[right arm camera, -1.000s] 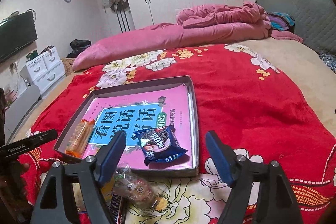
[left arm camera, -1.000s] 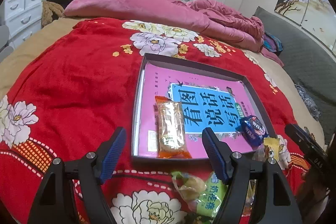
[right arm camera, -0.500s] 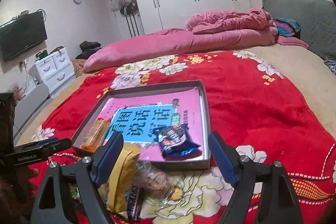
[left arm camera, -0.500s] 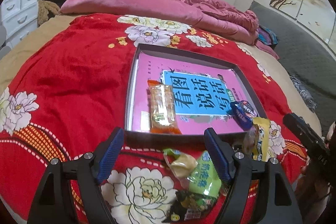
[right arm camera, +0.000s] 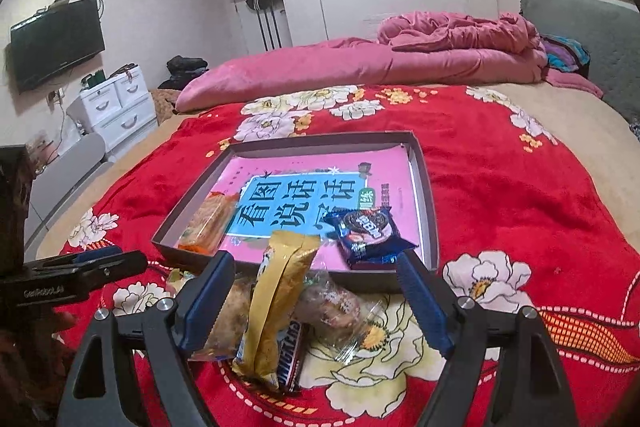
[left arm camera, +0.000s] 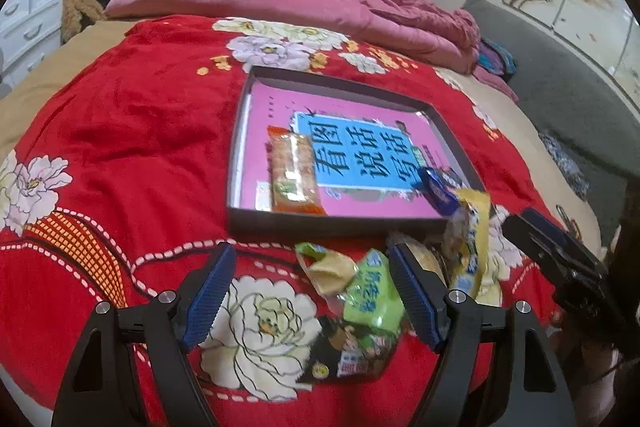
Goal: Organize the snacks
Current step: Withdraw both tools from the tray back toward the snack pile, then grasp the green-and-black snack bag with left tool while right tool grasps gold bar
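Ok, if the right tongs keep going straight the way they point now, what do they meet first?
Most likely the yellow snack packet, which stands up between the open right tongs over the pile of wrapped snacks on the red blanket. The tray with the Oreo pack lies beyond it. Depth is hard to judge.

Dim indoor light, soft focus (edges probably warped).

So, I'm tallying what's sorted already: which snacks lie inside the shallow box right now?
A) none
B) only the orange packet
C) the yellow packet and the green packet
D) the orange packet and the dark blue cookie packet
D: the orange packet and the dark blue cookie packet lie in the shallow box; the rest lie on the blanket.
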Motion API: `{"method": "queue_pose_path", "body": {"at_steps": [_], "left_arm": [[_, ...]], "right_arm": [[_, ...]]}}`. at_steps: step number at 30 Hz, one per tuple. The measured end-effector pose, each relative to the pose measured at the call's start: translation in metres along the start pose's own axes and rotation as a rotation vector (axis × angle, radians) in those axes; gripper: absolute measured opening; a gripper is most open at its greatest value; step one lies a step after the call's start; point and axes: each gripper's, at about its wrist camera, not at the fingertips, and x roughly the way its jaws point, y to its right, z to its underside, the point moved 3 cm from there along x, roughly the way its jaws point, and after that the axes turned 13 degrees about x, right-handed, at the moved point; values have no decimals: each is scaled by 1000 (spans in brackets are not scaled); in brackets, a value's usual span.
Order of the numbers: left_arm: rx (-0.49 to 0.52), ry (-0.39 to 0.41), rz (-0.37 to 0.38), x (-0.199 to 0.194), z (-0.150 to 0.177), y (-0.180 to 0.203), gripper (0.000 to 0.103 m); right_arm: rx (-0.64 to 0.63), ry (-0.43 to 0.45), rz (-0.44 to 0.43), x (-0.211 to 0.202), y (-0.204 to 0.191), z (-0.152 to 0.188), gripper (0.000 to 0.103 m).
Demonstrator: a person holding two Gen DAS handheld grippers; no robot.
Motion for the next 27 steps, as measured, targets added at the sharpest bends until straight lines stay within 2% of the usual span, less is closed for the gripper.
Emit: {"method": "queue_pose_path", "body": {"at_steps": [15, 22, 27], "left_arm": [[76, -82, 10, -1, 21, 18, 80], [59, -126, 48, 0, 31, 21, 80], [71, -171, 66, 5, 41, 28, 80]], "right_arm": [[23, -49, -17, -3, -1, 10, 83], [7, -85, -47, -2, -9, 18, 82], [-5, -126, -56, 4, -11, 25, 65]]}}
